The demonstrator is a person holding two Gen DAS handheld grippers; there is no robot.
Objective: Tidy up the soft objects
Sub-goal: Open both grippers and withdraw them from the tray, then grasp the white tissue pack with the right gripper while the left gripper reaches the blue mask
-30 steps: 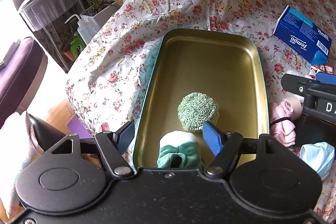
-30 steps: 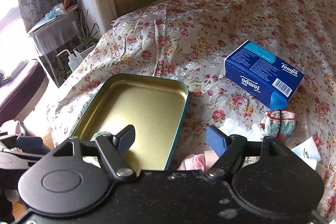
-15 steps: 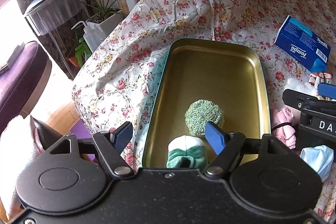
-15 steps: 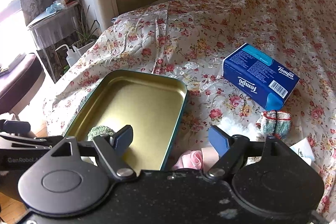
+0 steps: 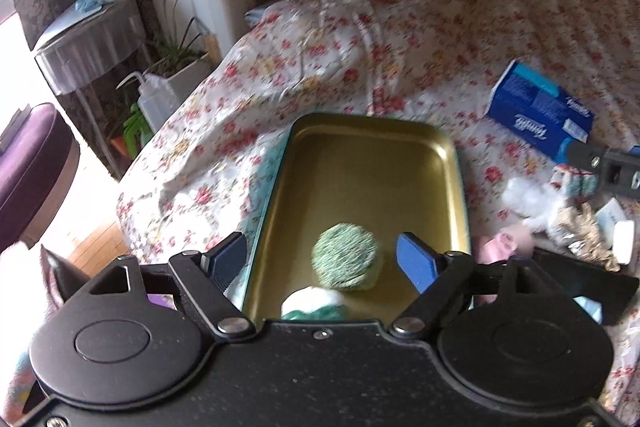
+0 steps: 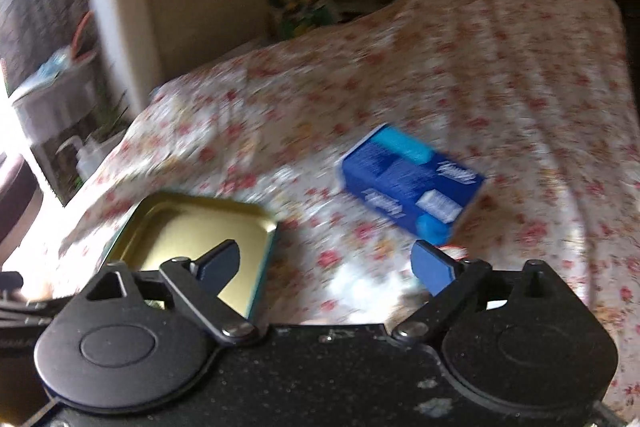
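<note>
A gold metal tray [image 5: 372,143] [image 6: 188,211] lies on the floral bedspread. In it rest a green knitted ball [image 5: 345,261] and, nearer, a white and green soft roll [image 5: 316,305]. My left gripper [image 5: 322,259] hovers above the tray's near end, its jaws opening, nothing pressed between the pads. Right of the tray lie a pink soft item [image 5: 504,245], white fluff [image 5: 532,197] and a beige scrunchie [image 5: 584,231]. My right gripper [image 6: 326,267] hangs over the bedspread right of the tray, jaws opening and empty; its tip shows in the left wrist view [image 5: 608,167].
A blue tissue pack [image 5: 538,113] [image 6: 408,179] lies on the bed beyond the soft items. A small striped knit piece [image 5: 576,181] sits by the right gripper. Off the bed's left edge stand a side table [image 5: 88,39], a potted plant [image 5: 180,63] and a purple stool [image 5: 28,167].
Both grippers have spread their jaws wider. The right gripper rose and swung right, so the tray slid left in its view. The left view tilted up a little; the tray's items stayed put.
</note>
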